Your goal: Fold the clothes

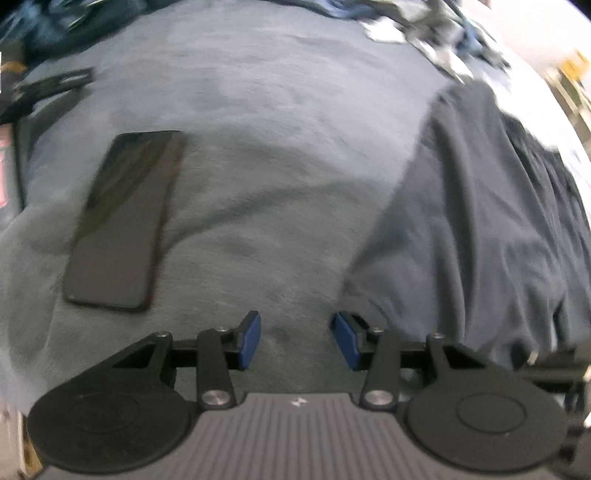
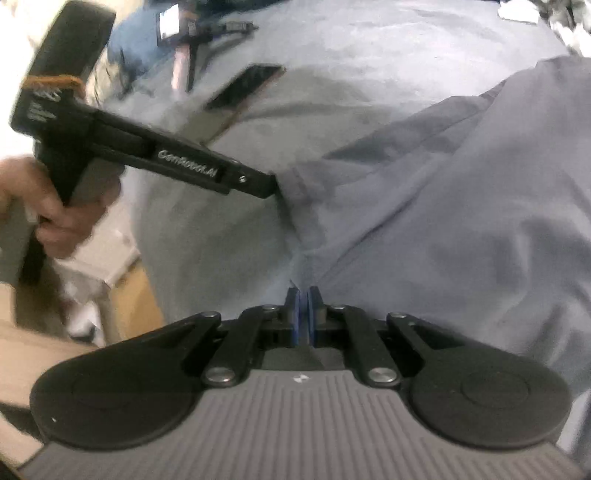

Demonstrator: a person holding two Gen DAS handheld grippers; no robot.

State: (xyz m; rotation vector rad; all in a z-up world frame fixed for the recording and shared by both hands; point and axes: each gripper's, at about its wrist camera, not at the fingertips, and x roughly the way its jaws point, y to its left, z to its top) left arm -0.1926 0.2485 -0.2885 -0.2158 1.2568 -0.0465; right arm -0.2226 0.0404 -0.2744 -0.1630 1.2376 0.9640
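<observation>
A dark blue garment (image 1: 480, 221) lies crumpled on a grey fleece blanket (image 1: 277, 147), at the right in the left wrist view. My left gripper (image 1: 297, 339) hovers over the bare blanket just left of the garment's edge, open, with nothing between its blue pads. In the right wrist view the garment (image 2: 443, 203) fills the right half, and a fold of it runs down to my right gripper (image 2: 303, 317). That gripper is shut, its pads pinching the cloth's edge. The left gripper (image 2: 271, 184) shows there side-on in a person's hand (image 2: 55, 206), its tip at the garment's border.
A black phone (image 1: 122, 218) lies flat on the blanket, left of my left gripper; it shows again as the phone (image 2: 243, 85). Blurred clothes and cables (image 1: 424, 33) pile along the blanket's far edge. A cardboard box (image 2: 136, 295) stands beyond the blanket's left edge.
</observation>
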